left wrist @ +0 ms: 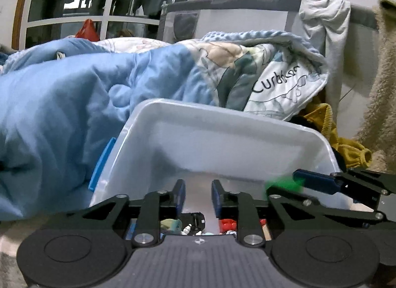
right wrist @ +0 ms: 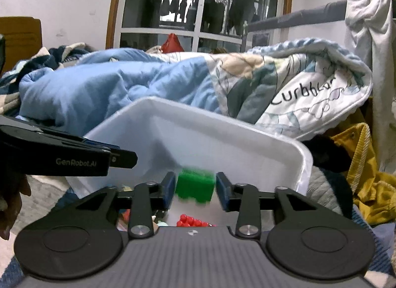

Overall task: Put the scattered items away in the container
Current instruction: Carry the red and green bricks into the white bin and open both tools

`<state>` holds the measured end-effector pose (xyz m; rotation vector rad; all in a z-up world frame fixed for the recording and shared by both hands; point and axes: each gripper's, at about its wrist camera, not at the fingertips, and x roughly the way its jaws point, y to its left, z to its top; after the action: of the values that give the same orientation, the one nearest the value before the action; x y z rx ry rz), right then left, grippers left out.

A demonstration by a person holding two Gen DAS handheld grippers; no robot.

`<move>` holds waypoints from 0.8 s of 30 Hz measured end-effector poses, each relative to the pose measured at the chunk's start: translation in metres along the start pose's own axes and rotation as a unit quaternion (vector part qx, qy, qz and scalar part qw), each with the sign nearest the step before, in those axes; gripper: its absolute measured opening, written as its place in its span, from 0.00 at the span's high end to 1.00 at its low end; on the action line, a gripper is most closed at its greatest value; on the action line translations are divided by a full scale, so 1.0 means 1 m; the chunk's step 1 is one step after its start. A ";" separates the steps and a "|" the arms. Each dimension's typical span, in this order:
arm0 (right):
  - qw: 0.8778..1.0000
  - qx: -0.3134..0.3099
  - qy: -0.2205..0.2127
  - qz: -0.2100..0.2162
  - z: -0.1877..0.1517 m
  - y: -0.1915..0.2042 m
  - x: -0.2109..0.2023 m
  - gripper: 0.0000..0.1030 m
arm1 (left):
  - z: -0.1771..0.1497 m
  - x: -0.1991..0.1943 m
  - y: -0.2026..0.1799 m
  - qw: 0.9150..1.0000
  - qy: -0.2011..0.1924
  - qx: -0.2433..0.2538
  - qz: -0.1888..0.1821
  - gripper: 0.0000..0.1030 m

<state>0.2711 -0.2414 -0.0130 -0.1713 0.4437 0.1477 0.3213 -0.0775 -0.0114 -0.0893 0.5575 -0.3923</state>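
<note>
Green block [right wrist: 195, 184]: a chunky toy brick, blurred, sitting between the two blue pads of the right tool [right wrist: 195, 190]. There seem to be slim gaps on either side, so I judge it loosened or about to drop, though I cannot tell for certain whether the pads are touching it.
Where it is: over the open mouth of the bin [right wrist: 292, 149], toward the bin's 6 o'clock edge, above the toys already inside. Held there, I'd say, so that it falls among them rather than onto the bed.
Bin: white translucent plastic tub, tilted a little, resting on the bed against the blue quilt [right wrist: 104, 90], which bunches up at its 12 o'clock side.
Contents: a cluster of red beads [right wrist: 191, 221] directly below the block; from the left view a red toy [left wrist: 227, 223] and a dark toy car [left wrist: 194, 218] lie on the bin floor.
Left tool [left wrist: 198, 196]: pads apart with nothing between them, poised over the bin at its near rim; probably just waiting its turn or steadying nothing.
Right tool from the left view: enters at 3 o'clock, with a green smear at its tip.
Surroundings: a mustard garment [right wrist: 366, 164] at 3 o'clock of the bin, a patterned blanket [right wrist: 309, 94] at 1 o'clock.
</note>
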 end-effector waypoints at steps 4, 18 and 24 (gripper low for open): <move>1.000 -0.009 -0.008 -0.009 -0.003 0.000 -0.005 0.28 | 0.001 -0.007 -0.005 1.000 -0.021 0.006 -0.007 0.25; 0.998 -0.037 0.052 -0.014 0.012 0.002 -0.035 0.00 | 0.014 -0.035 -0.038 0.995 0.018 0.095 0.029 0.19; 0.994 -0.023 0.099 -0.038 0.012 0.001 -0.040 0.00 | 0.013 -0.043 -0.036 0.994 0.046 0.082 0.050 0.19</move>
<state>0.2405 -0.2423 0.0151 -0.2488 0.6301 0.0657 0.2826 -0.0945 0.0272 0.1144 0.6170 -0.3436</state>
